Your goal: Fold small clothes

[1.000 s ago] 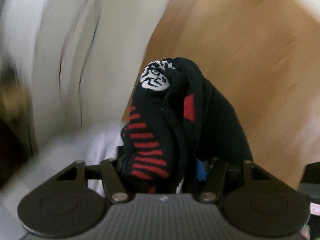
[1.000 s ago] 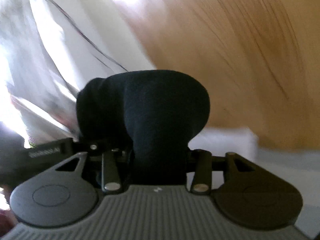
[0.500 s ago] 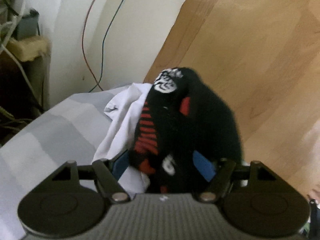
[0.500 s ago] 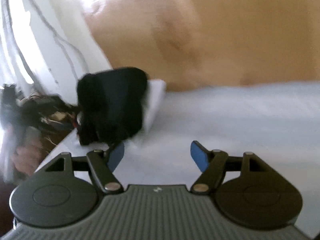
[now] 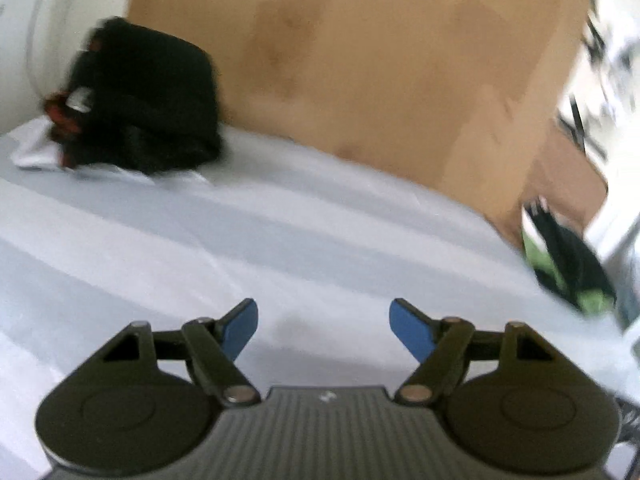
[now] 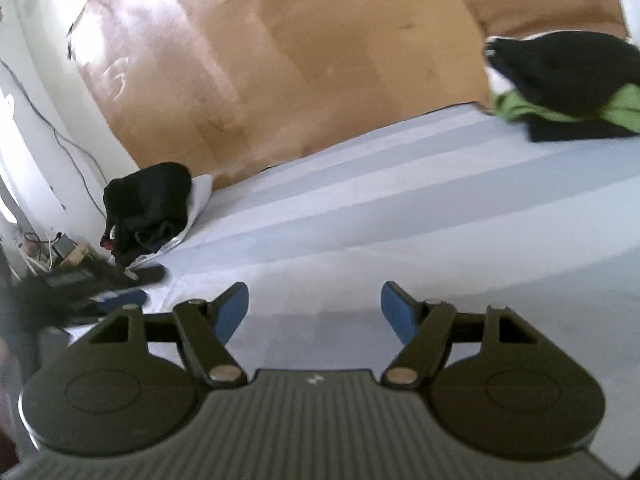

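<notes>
A folded black sock with red stripes (image 5: 140, 104) lies on a white garment (image 5: 30, 152) at the far left corner of the striped sheet (image 5: 280, 240). It also shows in the right wrist view (image 6: 148, 208). My left gripper (image 5: 322, 330) is open and empty, low over the sheet, well back from the sock. My right gripper (image 6: 314, 310) is open and empty over the sheet too. A pile of black and green clothes (image 6: 560, 84) lies at the far right edge; it also shows in the left wrist view (image 5: 568, 264).
Wooden floor (image 6: 300, 60) lies beyond the sheet's far edge. A white wall with cables (image 6: 36, 120) stands at the left. Cluttered wires and small objects (image 6: 52, 252) sit below it. My other gripper's dark body (image 6: 80, 288) shows at the left.
Both grippers have let go of the black sock and pulled back from it. The sock now lies on the white garment at the sheet's corner. Both jaws stand open.
</notes>
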